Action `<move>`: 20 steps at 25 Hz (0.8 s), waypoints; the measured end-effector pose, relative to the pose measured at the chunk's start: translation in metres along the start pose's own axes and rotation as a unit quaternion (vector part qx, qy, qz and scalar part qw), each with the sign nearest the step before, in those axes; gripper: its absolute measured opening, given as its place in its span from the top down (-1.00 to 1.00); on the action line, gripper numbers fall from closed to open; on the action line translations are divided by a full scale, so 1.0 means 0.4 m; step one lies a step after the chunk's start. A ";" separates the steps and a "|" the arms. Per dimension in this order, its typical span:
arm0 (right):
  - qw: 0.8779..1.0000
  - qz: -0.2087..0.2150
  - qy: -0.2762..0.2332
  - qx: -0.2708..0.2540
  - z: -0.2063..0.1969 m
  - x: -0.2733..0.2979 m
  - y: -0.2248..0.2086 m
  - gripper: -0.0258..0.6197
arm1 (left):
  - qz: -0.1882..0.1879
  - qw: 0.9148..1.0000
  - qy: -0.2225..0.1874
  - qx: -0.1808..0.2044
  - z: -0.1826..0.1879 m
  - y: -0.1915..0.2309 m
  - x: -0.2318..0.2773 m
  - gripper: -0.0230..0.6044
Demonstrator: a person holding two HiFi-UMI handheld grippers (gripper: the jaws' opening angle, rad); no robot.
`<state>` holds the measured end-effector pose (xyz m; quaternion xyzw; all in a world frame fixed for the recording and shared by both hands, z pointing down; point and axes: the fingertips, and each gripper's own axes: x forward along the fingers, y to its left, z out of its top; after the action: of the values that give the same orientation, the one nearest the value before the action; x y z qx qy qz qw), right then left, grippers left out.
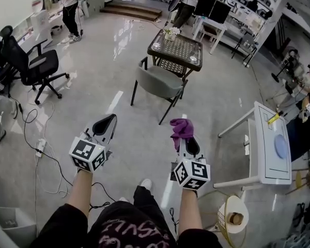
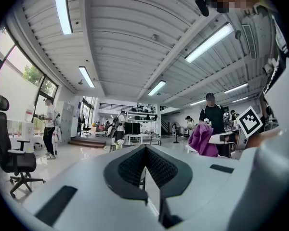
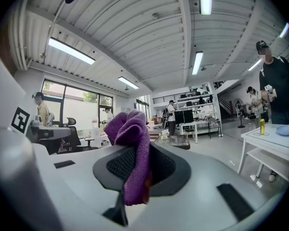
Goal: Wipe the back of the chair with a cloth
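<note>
A grey chair (image 1: pixel 157 81) on thin black legs stands on the floor ahead, its curved back turned toward me. My right gripper (image 1: pixel 185 140) is shut on a purple cloth (image 1: pixel 182 127), which bunches above the jaws. In the right gripper view the cloth (image 3: pixel 132 143) hangs down between the dark pads of the gripper (image 3: pixel 140 154). My left gripper (image 1: pixel 110 119) is held level beside it, shut with nothing in it; in the left gripper view the left gripper (image 2: pixel 145 150) has its pads meeting in a narrow V. Both grippers are well short of the chair.
A dark table (image 1: pixel 176 48) with a small plant stands just behind the chair. A white table (image 1: pixel 271 143) is at the right, a black office chair (image 1: pixel 33 66) at the left. Cables (image 1: pixel 39 143) lie on the floor at the left. People stand farther off.
</note>
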<state>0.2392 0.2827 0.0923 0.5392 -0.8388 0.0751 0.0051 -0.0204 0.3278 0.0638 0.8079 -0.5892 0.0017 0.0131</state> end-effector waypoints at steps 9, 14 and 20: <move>1.000 0.005 0.000 0.026 -0.036 0.240 0.010 0.68 | -0.005 1.000 0.018 0.006 -0.055 0.142 0.161 0.90; 1.000 0.006 0.005 0.028 -0.065 0.447 -0.010 0.68 | -0.011 0.999 0.032 0.013 -0.094 0.259 0.315 0.90; 0.999 0.014 0.015 0.034 -0.101 0.695 -0.066 0.68 | -0.009 0.998 0.059 0.014 -0.148 0.369 0.522 0.90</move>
<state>0.1439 0.0259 0.1603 0.5264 -0.8429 0.1115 -0.0015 -0.0964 0.0853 0.1297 0.8118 -0.5800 0.0581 0.0364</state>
